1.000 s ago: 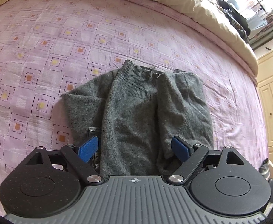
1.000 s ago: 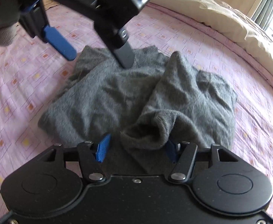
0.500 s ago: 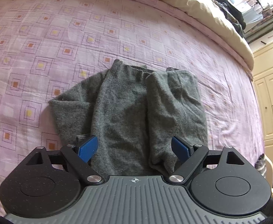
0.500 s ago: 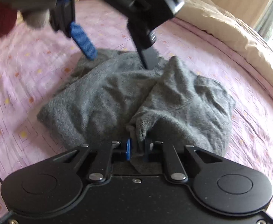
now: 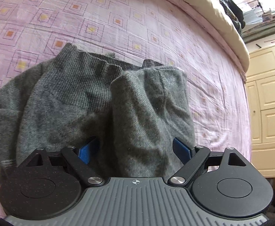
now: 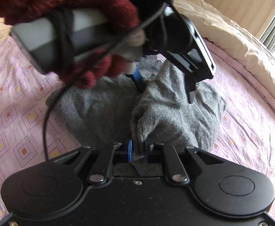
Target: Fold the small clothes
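- The grey knit garment (image 5: 99, 101) lies bunched on the pink patterned bedsheet (image 5: 118, 18), filling the middle of both wrist views, with one folded-over flap raised in the centre right.
- My right gripper (image 6: 138, 148) is at the lower centre of its view, jaws together and clamped on the near edge of that raised flap; grey knit shows pinched between the blue pads.
- My left gripper (image 5: 135, 148) has its jaws wide apart, straddling the same flap without pressing it. In the right wrist view it sits in the upper centre, carried by a hand in a dark red knit glove (image 6: 65, 9).
- I judge the step in hand to be securing a second hold on the flap, so both ends can be lifted together.
- Next I would need to close the left jaws on the knit, then carry both holds across evenly, or the soft fabric will sag and skew the fold.
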Demonstrator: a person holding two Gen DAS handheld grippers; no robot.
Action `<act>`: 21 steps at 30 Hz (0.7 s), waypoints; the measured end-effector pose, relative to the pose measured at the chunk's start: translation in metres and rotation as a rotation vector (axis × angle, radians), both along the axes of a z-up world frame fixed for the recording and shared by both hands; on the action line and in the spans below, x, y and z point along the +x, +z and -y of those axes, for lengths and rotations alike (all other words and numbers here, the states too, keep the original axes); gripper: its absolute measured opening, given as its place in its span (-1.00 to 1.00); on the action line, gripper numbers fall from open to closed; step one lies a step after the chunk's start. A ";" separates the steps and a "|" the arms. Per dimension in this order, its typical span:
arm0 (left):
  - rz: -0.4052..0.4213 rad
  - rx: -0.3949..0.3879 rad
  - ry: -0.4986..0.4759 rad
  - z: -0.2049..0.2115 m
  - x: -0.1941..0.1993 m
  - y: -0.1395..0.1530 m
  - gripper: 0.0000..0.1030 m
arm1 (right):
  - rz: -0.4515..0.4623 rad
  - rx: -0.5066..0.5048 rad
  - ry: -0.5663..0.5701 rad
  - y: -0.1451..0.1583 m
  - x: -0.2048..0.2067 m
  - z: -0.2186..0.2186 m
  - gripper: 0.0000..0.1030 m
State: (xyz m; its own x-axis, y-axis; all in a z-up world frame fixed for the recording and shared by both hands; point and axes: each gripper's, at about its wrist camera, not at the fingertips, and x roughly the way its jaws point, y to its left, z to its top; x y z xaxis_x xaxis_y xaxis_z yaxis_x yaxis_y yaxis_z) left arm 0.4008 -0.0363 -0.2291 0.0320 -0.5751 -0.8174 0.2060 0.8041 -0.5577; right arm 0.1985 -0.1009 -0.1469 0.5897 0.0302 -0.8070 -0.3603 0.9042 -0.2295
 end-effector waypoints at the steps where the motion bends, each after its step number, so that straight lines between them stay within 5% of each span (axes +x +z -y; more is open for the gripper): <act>1: 0.004 -0.014 0.005 0.002 0.001 0.000 0.64 | -0.002 0.002 0.000 0.000 0.000 0.000 -0.63; 4: 0.021 -0.073 -0.032 0.013 0.005 0.003 0.47 | -0.007 0.007 -0.008 0.001 -0.002 0.002 -0.63; 8: 0.057 -0.042 -0.069 0.026 0.002 0.008 0.10 | -0.010 0.014 -0.027 0.003 0.000 0.003 -0.63; 10: 0.095 -0.018 -0.076 0.028 -0.002 0.011 -0.81 | -0.008 0.012 -0.030 0.006 0.002 0.004 -0.63; 21: 0.267 -0.091 -0.104 -0.024 -0.015 0.086 -0.80 | 0.045 0.133 0.015 0.059 -0.003 -0.023 -0.64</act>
